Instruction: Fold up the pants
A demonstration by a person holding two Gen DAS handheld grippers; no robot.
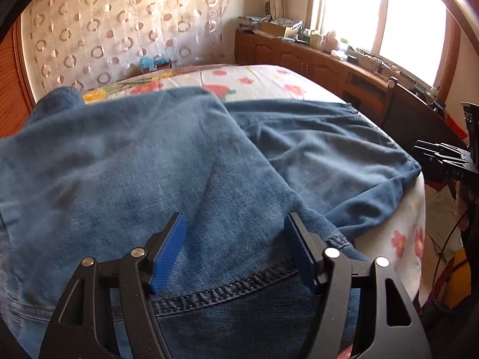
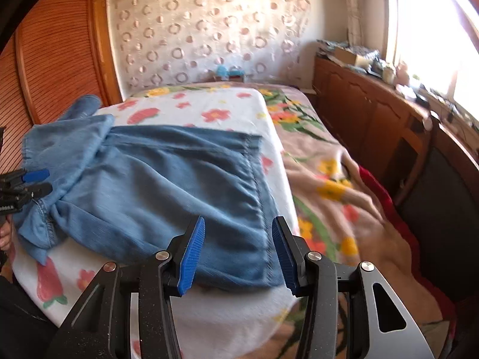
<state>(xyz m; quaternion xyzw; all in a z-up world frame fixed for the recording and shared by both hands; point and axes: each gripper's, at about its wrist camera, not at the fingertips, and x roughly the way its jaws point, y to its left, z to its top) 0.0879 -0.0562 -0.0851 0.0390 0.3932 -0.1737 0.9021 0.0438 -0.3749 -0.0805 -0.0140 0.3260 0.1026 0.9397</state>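
Blurring pants (image 1: 185, 155), hem (image 2: 257, 179) perhaps doubled.

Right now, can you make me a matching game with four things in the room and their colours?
Things:
1. pants
2. gripper pads
3. cupboards under the window
4. cloth under the pants

Colours:
A. bright blue, ribbed
B. white with red and pink flowers
C. faded denim blue
D. reddish-brown wood

Right pairs: 1-C, 2-A, 3-D, 4-B
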